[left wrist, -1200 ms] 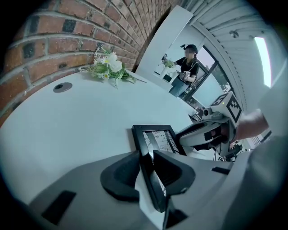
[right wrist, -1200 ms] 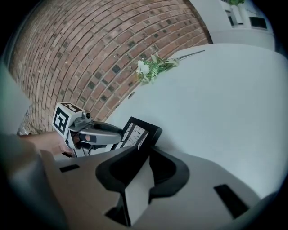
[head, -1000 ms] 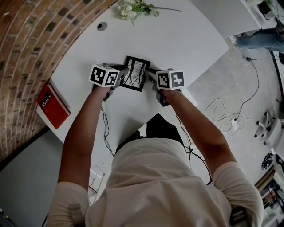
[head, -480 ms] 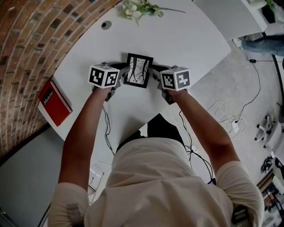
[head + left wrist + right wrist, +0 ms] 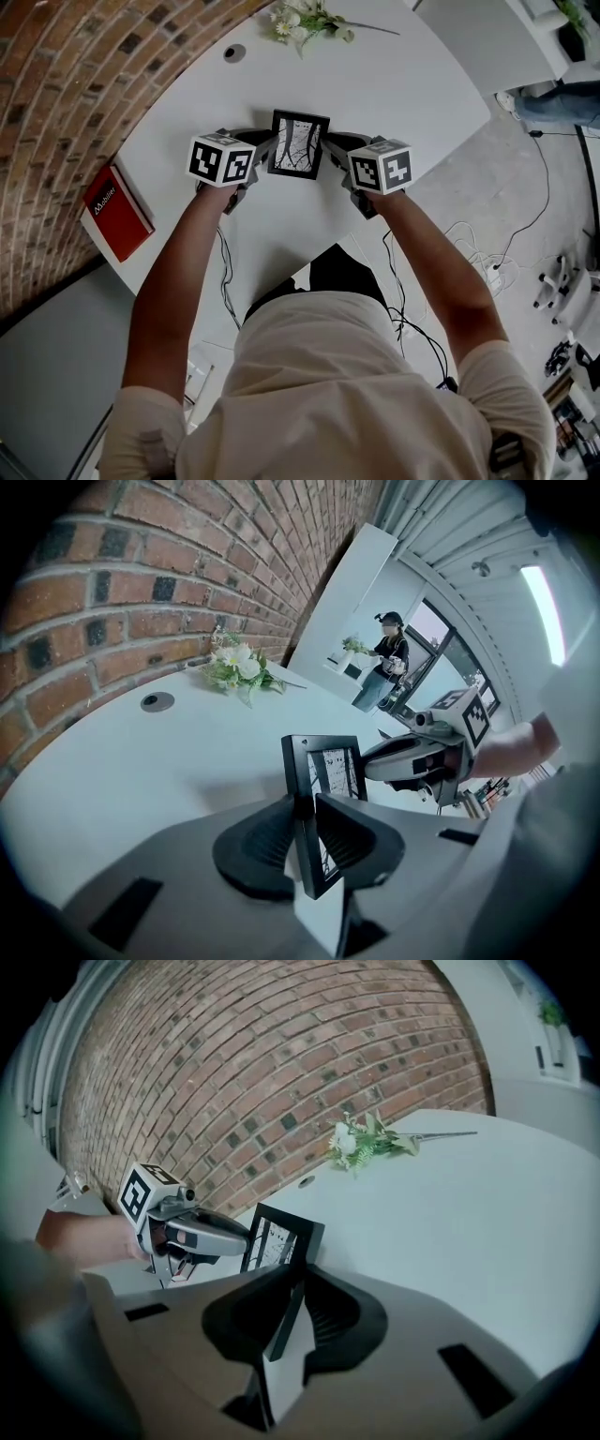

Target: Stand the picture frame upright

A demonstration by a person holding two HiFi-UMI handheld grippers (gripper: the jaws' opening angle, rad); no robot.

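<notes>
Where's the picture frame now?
Head view, centre: the picture frame is clamped by its side edges between the left tongs, just closed further, and the right tongs, flowers beyond.

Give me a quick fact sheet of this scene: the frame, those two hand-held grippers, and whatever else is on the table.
setting: white table beside a brick wall
picture frame: black, raised on edge, not lying flat
left hand-held gripper: jaws have just been closing; they grip the frame's left edge
right hand-held gripper: shut on the frame's right edge
also on table: red book, flowers
</notes>
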